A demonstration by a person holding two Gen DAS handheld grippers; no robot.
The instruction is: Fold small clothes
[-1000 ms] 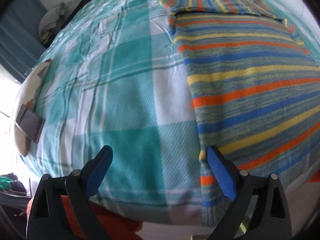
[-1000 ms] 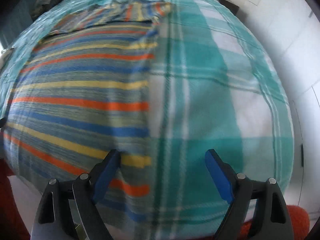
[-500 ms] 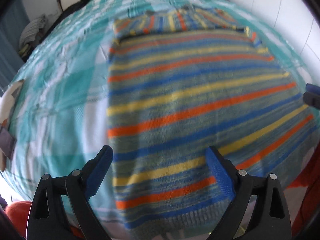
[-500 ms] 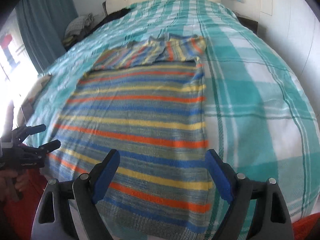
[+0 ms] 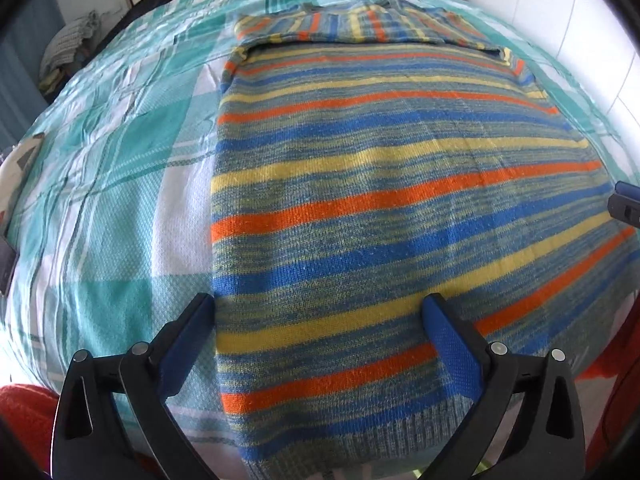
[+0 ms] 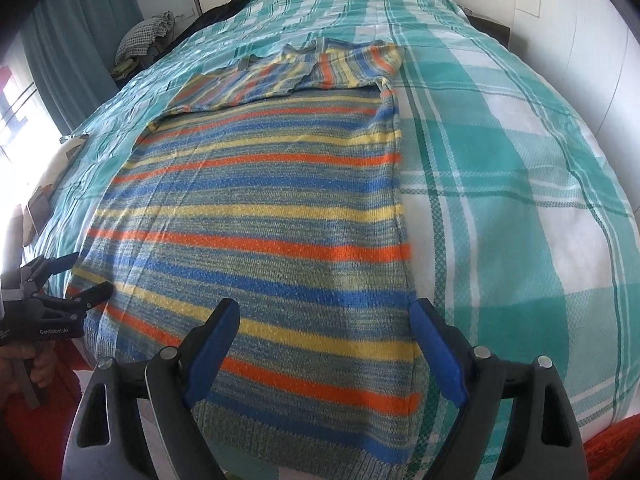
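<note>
Both fingers (image 5: 208,320) (image 6: 436,340) spread wide, empty, above striped sweater (image 5: 380,208); it lies flat on checked bedspread (image 6: 500,168).

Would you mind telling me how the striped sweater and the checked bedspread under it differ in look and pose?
The striped sweater carries narrow orange, blue and yellow bands; the checked bedspread shows broad teal and white squares. The sweater is a knit with a ribbed hem, the bedspread a flatter weave. The sweater covers only part of the bed, its sleeves folded across the far end, while the bedspread spreads beyond it on every side. Both lie flat.
</note>
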